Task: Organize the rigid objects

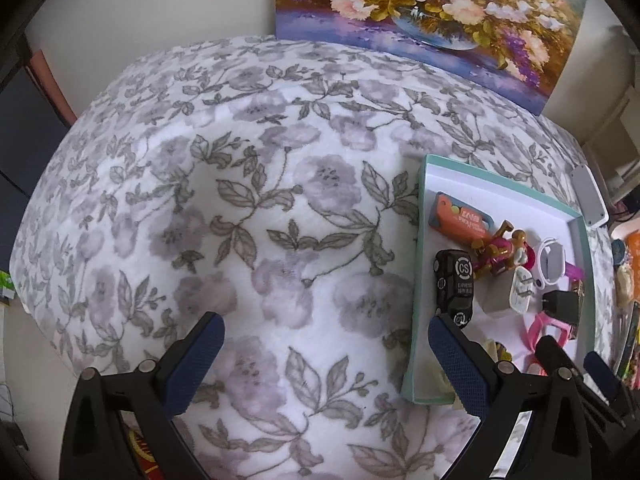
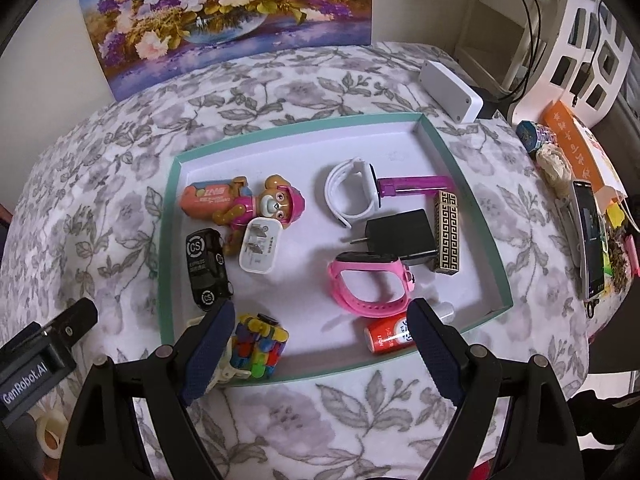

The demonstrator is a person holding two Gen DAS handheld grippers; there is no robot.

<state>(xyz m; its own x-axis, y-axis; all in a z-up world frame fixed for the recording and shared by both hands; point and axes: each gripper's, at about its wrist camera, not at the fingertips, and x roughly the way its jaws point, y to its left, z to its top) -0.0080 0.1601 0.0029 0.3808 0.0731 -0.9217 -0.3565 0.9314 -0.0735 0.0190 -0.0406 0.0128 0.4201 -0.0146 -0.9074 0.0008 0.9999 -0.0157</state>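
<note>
Wide-spread, the empty right tool (image 2: 320,340) could nudge the puzzle cube (image 2: 260,346) or red tube (image 2: 390,336) (both crowded). The left tool (image 1: 326,354) is also held wide, empty.

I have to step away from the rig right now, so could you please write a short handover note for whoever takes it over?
Left claw: open and empty, over bare floral cloth, left of the tray.
Right claw: open and empty, at the tray's near edge.
In the tray: black toy car, white plug, dog figure, orange case, white watch, black charger, gold lighter, pink watch, red can, colourful cube.
Outside it: a white box at the far right corner.
Left: whether the white box belongs in the tray is unclear; otherwise, neaten things inside.
</note>
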